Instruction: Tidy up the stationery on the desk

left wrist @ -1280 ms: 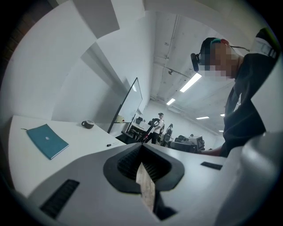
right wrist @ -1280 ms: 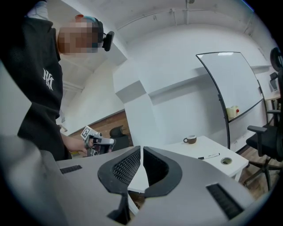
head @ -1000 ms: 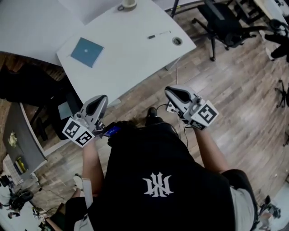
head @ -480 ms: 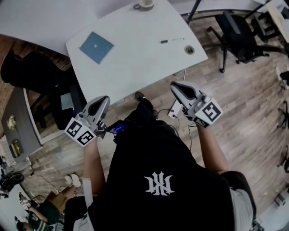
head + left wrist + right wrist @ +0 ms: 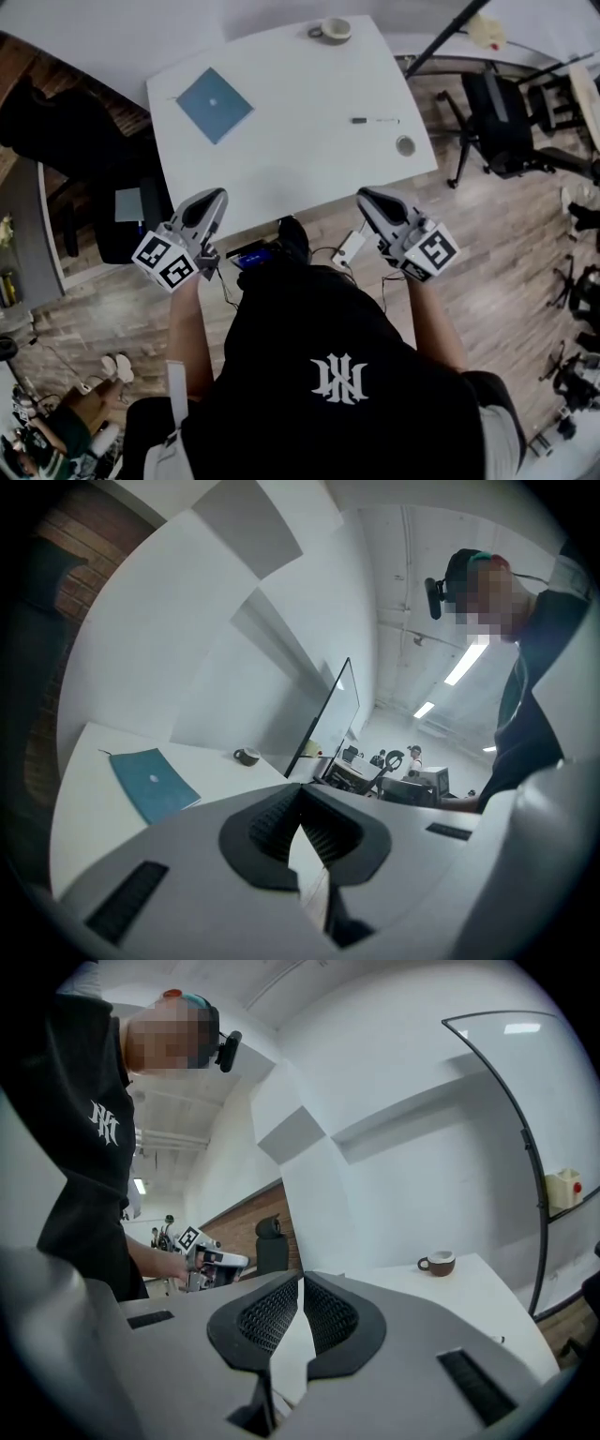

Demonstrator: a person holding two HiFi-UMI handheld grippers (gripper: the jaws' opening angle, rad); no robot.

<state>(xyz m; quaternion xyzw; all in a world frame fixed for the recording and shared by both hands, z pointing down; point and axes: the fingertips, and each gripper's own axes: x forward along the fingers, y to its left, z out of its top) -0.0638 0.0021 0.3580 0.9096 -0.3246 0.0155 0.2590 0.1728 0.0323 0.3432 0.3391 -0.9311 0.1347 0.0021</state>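
**Change.** Against the head views from a second and half a second ago, the desk sits squarer and more central, and both grippers have come up to its near edge. Judgement: the approach is finishing, and nothing on the desk has been picked up yet.

**Left to right.**
- A blue notebook lies flat near the far-left corner, well apart from the other items. It also shows in the left gripper view.
- The left gripper hovers at the near edge, left of centre. Its jaws meet at the tips with nothing between them.
- A cup stands at the far edge.
- A pen lies near the right edge, and it is the likeliest first item to tidy.
- A small round item sits by the near-right corner.
- The right gripper hovers at the near edge, right of centre. Its jaws are likewise closed on nothing.

**Not determinable.**
- The pen is too small to tell whether it is capped.
- The round item may be a cable port or a loose lid; I cannot tell which.
- No holder or tray for the stationery is in view.
- The grippers cover parts of the near edge.
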